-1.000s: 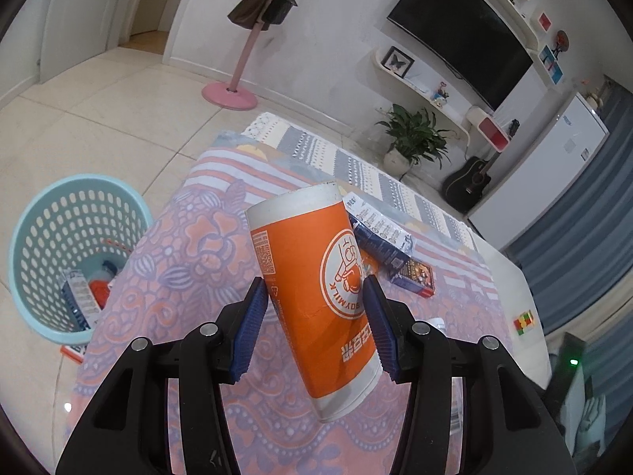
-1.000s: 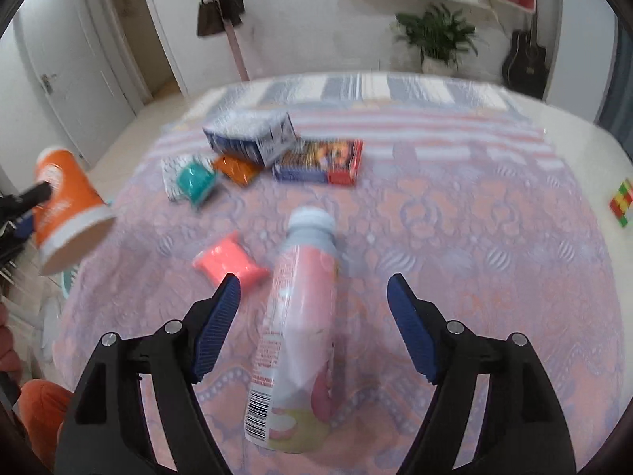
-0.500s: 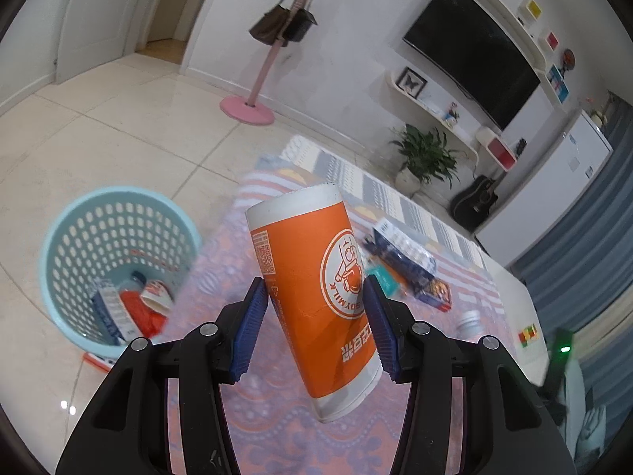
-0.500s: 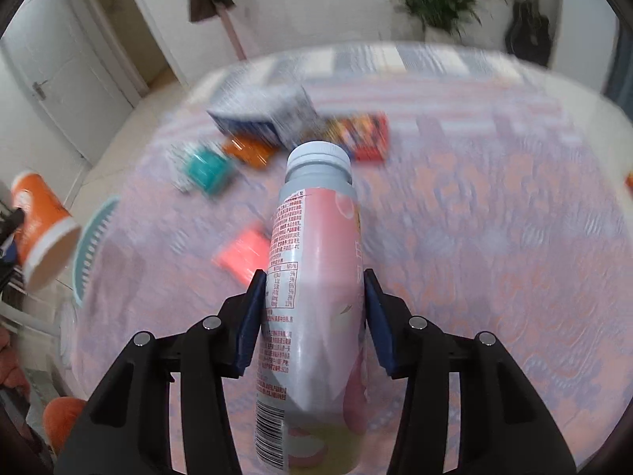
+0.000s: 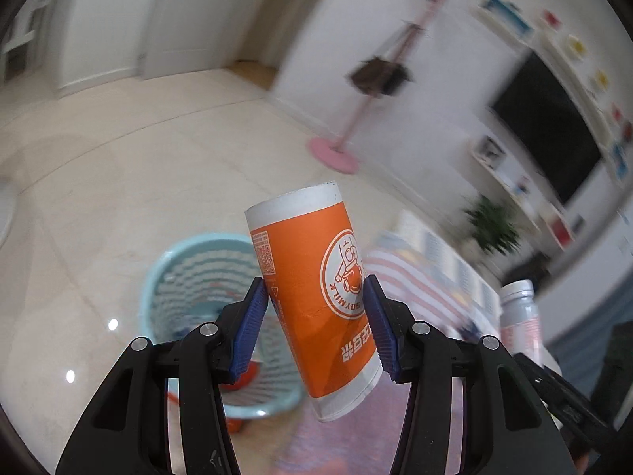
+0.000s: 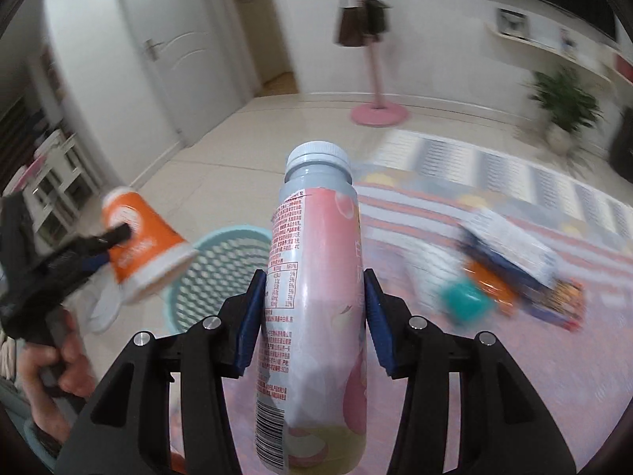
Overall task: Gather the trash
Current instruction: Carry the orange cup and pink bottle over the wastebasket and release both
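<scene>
My left gripper (image 5: 316, 324) is shut on an orange and white soymilk paper cup (image 5: 312, 297), held in the air above a light blue mesh trash basket (image 5: 190, 273) on the floor. My right gripper (image 6: 312, 316) is shut on a pink and grey plastic bottle (image 6: 312, 297), lifted above the table's left end. The right wrist view also shows the cup (image 6: 138, 241) in the left gripper (image 6: 103, 245) over the basket (image 6: 221, 261). The bottle shows at the right of the left wrist view (image 5: 518, 312).
The patterned tablecloth (image 6: 494, 356) carries a blue and white box (image 6: 510, 245), a teal packet (image 6: 467, 301), an orange packet (image 6: 494, 285) and a flat colourful box (image 6: 561, 301). A pink coat stand (image 6: 376, 111) and a potted plant (image 6: 565, 107) stand beyond on the tiled floor.
My right gripper shut on the bottle and lifted it, swinging left toward the basket. My left gripper carried the cup left off the table to above the basket.
</scene>
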A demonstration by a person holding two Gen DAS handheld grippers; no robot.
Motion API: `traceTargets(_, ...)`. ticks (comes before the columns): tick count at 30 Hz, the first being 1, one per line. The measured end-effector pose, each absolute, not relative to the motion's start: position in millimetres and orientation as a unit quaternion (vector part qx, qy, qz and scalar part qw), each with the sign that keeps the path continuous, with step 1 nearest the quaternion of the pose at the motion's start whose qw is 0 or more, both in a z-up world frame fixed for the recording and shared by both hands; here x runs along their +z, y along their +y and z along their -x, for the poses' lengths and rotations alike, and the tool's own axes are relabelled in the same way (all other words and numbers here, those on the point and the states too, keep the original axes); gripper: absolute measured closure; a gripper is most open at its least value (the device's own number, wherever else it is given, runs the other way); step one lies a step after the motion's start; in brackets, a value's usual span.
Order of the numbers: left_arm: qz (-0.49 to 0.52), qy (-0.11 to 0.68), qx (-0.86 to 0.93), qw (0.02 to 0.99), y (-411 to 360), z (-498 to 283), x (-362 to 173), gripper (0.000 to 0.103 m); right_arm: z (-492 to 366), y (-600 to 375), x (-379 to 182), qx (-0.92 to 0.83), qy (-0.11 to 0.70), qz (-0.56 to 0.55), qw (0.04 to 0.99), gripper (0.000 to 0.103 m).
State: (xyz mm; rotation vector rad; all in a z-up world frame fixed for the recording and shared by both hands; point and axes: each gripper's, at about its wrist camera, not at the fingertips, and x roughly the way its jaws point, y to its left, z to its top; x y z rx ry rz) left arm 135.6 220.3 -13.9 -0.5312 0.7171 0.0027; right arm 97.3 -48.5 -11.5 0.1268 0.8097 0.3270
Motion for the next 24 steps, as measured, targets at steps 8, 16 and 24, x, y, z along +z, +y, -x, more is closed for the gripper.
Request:
traceTargets(8,0.276,0.378,0.073,0.880,265,-159,-65,0.055,-139,52,-41,0.215,0.420,-0.041,0.881,0.058)
traceTargets(16,0.252,0.433,0.113,0.858,280,-176,-98,0.054,-165,103,-91,0.231,0.462,-0.043,0.855,0.058)
traceTargets(24,0.257,0.448,0.111,0.849,281,-180,-105,0.049,-183,109,-116,0.215,0.486,-0.059,0.845,0.057)
